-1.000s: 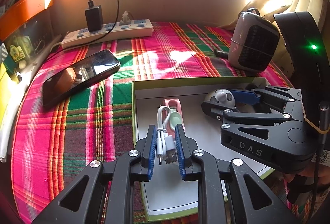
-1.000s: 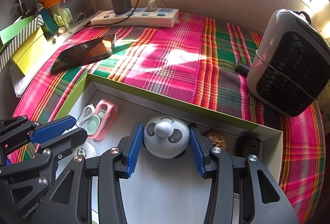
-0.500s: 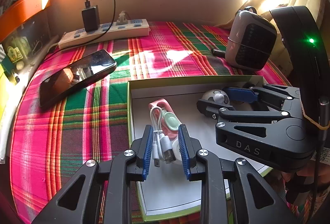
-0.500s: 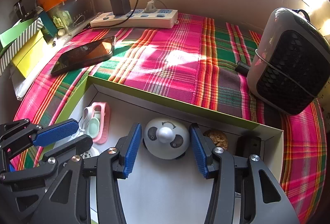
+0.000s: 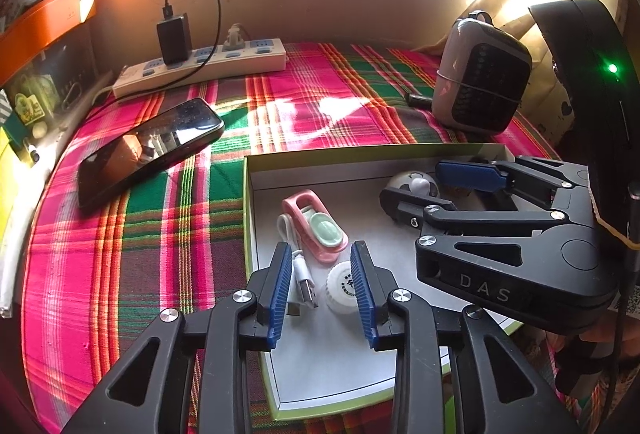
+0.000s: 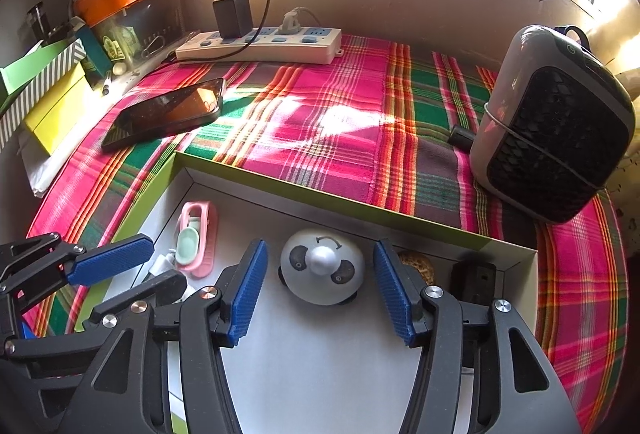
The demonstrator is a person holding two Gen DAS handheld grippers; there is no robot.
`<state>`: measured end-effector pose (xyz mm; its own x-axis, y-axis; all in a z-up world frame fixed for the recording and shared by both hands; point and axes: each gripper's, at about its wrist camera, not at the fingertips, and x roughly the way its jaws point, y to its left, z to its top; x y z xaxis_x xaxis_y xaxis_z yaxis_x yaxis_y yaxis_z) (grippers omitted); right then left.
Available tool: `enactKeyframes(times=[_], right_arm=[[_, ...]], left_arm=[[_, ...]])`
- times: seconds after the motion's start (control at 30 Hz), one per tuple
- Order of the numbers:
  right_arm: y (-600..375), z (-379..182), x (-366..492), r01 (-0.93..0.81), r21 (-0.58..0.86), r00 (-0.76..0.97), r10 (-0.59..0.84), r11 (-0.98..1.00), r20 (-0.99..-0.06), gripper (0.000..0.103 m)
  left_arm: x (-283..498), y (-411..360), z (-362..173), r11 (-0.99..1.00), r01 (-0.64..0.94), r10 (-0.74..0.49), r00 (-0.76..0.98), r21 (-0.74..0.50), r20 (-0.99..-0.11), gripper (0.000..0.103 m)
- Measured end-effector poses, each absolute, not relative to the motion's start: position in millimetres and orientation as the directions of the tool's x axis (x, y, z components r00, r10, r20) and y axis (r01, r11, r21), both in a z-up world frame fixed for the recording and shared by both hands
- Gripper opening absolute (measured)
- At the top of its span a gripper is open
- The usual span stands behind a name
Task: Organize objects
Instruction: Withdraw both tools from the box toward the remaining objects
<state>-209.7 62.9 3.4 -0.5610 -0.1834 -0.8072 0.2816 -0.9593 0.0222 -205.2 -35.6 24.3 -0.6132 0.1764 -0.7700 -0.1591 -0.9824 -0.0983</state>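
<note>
A green-rimmed box [image 5: 249, 222] with a white floor lies on the plaid cloth. My left gripper [image 5: 322, 294] hangs over its near-left part, jaws opening. A white USB cable [image 5: 303, 284] and a small round white cap [image 5: 341, 288] lie loose between the blue pads, which press on neither. A pink and mint case [image 5: 318, 230] lies just beyond. My right gripper [image 6: 320, 298] straddles a white panda toy [image 6: 322, 266] resting on the box floor; its jaws are opening and both pads stand clear of the toy. The left gripper [image 6: 136, 274] shows at the left of the right wrist view.
A brown walnut-like lump [image 6: 418, 264] and a black block [image 6: 474, 276] sit in the box's far-right corner. Beyond the box [image 6: 320, 190] lie a phone [image 6: 164, 112], a power strip [image 6: 260, 44] with a charger, and a small heater [image 6: 556, 122]. Stacked boxes [image 6: 52, 102] line the left edge.
The left jaws opened off the USB cable, which now lies on the box floor beside the white cap. The right jaws widened away from the panda toy. Neither hand shifted.
</note>
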Motion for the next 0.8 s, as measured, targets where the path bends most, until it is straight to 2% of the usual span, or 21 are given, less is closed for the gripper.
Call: enactKeyframes(times=[0.23,0.8], right_arm=[[67,7,-202,0.277,0.034,-0.57,-0.193,-0.96,-0.799,0.057],[73,21,-163,0.264,0.077,-0.606,-0.227,-0.961,-0.762,0.058]], left_arm=[[-197,-38,30,-0.985,-0.15,0.164,-0.627,-0.089,-0.761,0.035],[-169,-44,40,-0.986,-0.141,0.162,-0.659,-0.091,-0.735,0.035]])
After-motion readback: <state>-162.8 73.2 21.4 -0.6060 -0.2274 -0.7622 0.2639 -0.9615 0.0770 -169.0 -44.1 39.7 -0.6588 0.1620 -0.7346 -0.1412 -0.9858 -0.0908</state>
